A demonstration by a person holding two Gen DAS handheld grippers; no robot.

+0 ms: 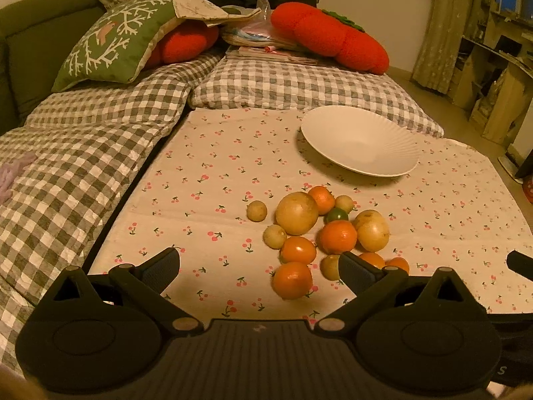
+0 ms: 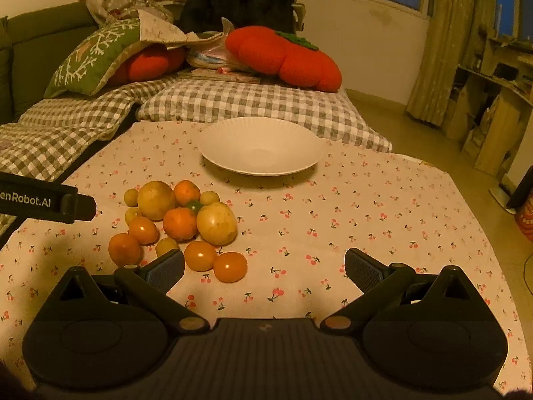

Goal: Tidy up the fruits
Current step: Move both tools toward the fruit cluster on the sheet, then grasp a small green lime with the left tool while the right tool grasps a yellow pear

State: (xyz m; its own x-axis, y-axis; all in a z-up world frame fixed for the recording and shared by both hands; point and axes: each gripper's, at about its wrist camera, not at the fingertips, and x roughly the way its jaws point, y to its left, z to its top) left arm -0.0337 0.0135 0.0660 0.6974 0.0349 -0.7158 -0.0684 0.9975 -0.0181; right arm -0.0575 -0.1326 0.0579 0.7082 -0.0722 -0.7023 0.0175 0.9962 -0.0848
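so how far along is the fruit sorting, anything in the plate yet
Nothing looks done: the white plate holds no fruit, and all the fruit sits in one pile on the cherry-print cloth. Nothing is in hand either; the left gripper and right gripper both have their fingers spread wide with nothing between them. Left to do: moving every piece, presumably into the plate.

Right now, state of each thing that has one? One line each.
left gripper: jaws open, holding nothing, above the cloth
right gripper: jaws open, holding nothing
white bowl: upright, empty
fruit pile: loose on the cherry-print cloth, none in the bowl
green fruit: wedged among the others in the pile
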